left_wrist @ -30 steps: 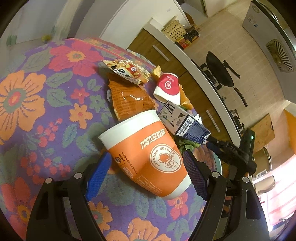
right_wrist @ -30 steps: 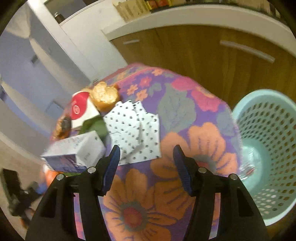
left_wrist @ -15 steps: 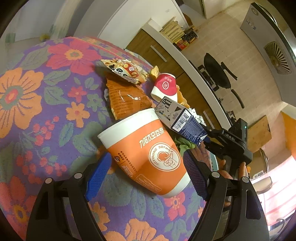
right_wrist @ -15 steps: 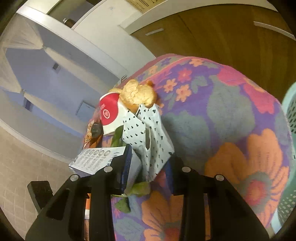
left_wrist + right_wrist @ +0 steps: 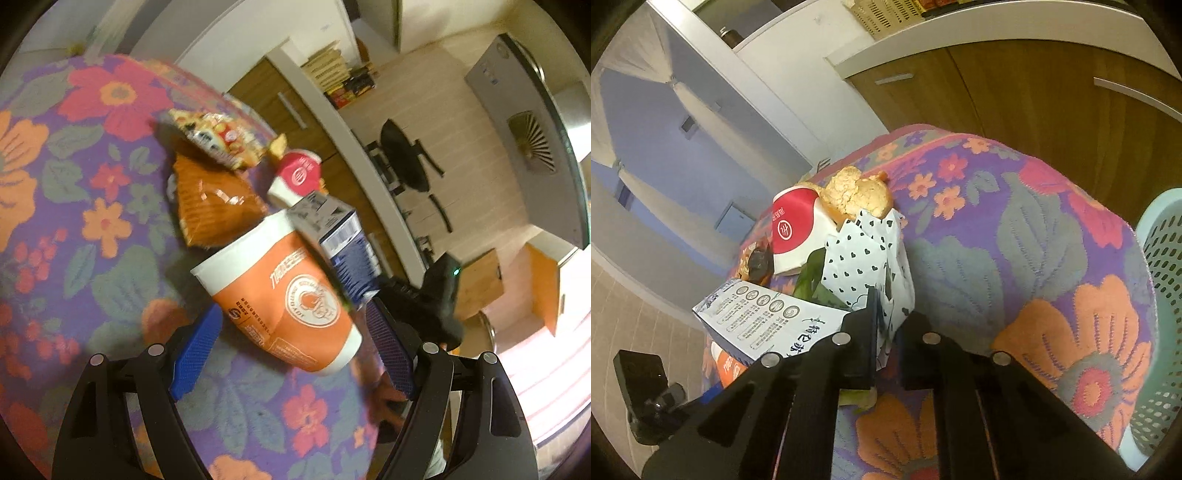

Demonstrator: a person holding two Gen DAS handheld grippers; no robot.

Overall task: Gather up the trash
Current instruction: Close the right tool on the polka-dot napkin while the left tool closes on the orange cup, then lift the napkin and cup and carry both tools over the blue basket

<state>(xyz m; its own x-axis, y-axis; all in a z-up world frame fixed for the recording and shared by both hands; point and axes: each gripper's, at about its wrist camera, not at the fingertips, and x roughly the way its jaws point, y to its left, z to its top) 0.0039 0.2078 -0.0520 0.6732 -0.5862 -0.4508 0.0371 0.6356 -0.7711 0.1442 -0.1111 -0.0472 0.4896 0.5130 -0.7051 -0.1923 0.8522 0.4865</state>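
Observation:
Trash lies on a floral tablecloth (image 5: 74,229). My left gripper (image 5: 291,339) is open, its blue pads either side of an orange soy-milk cup (image 5: 280,295) lying on its side. Behind it are an orange snack bag (image 5: 214,206), a printed wrapper (image 5: 218,140), a red-and-white cup (image 5: 299,177) and a blue-white carton (image 5: 340,240). My right gripper (image 5: 890,328) is shut on a white paper bag with black hearts (image 5: 864,258), lifted off the cloth beside the carton (image 5: 768,317), the red-and-white cup (image 5: 798,229) and a crumpled golden wrapper (image 5: 857,195).
A pale teal mesh bin (image 5: 1163,295) stands beside the table at the right edge. Wooden cabinets (image 5: 1034,96) with a white counter run behind the table. The right gripper's body (image 5: 432,295) shows beyond the cup in the left wrist view.
My right gripper moved in over the heart-print bag, shut on it and raised it. The left gripper stayed open around the orange cup, shifting slightly.

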